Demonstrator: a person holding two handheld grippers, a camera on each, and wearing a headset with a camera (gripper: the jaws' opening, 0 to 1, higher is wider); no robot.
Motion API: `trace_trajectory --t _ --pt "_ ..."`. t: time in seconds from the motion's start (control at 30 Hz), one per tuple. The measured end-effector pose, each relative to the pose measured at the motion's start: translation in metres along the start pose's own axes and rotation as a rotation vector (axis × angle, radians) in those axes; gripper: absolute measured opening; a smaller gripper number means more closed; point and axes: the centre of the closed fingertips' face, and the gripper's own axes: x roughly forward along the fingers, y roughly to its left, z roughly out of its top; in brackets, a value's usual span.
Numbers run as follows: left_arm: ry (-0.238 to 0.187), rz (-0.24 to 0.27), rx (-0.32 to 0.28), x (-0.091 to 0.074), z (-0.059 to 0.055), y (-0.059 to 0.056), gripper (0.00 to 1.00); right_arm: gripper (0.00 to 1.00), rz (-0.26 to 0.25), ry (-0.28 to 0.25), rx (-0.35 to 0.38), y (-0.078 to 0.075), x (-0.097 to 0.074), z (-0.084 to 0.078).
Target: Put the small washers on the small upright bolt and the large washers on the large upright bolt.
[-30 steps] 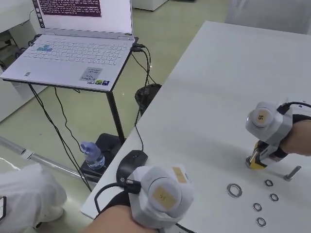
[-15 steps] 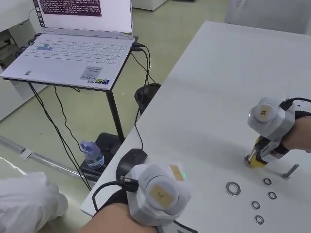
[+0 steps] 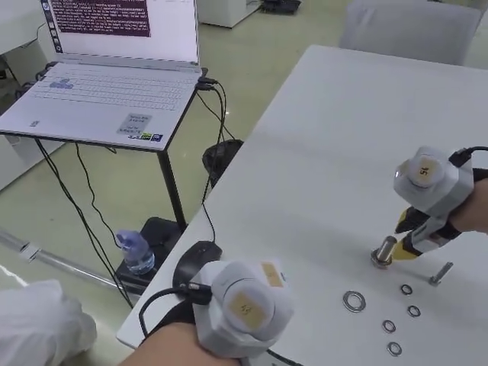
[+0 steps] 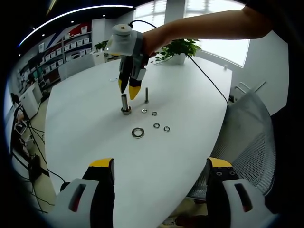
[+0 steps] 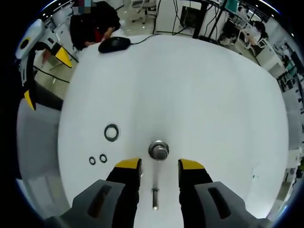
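The large bolt point(image 3: 383, 252) point(image 5: 158, 150) point(image 4: 125, 103) stands upright on the white table point(image 3: 335, 152). My right gripper point(image 3: 404, 241) point(image 5: 159, 165) point(image 4: 128, 91) hovers open just beside and above it, touching nothing. A small bolt point(image 3: 440, 273) point(image 4: 146, 95) point(image 5: 154, 197) stands upright just past it. One large washer point(image 3: 353, 301) point(image 5: 111, 132) point(image 4: 137, 132) and several small washers point(image 3: 406, 290) point(image 4: 154, 113) point(image 5: 103, 158) lie flat nearby. My left gripper point(image 4: 159, 175) point(image 3: 244, 305) is open and holds nothing, back at the table's near edge.
A black mouse point(image 3: 197, 259) point(image 5: 114, 44) lies at the table's near corner. Left of the table stands a laptop point(image 3: 107, 91) on a stand, with cables and a water bottle point(image 3: 137, 252) on the floor. A grey chair point(image 3: 412, 27) is at the far side.
My right gripper has let go of the large bolt and drawn back up from it; the bolt stays upright. The head camera has shifted.
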Motion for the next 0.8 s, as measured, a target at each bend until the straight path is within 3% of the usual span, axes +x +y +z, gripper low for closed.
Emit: trace_trajectory --t 0.3,0.63,0.8 --pt "0.001 -0.001 0.009 0.0 0.001 0.001 0.78 0.32 0.003 -0.007 -0.02 0.017 -0.007 0.002" --pt "0.006 -0.005 0.014 0.001 0.002 -0.001 0.78 0.32 0.033 -0.035 -0.046 0.039 -0.002 0.009" --pt "-0.018 -0.002 0.015 0.001 0.007 0.0 0.8 0.33 0.049 -0.04 -0.067 0.048 0.001 0.011"
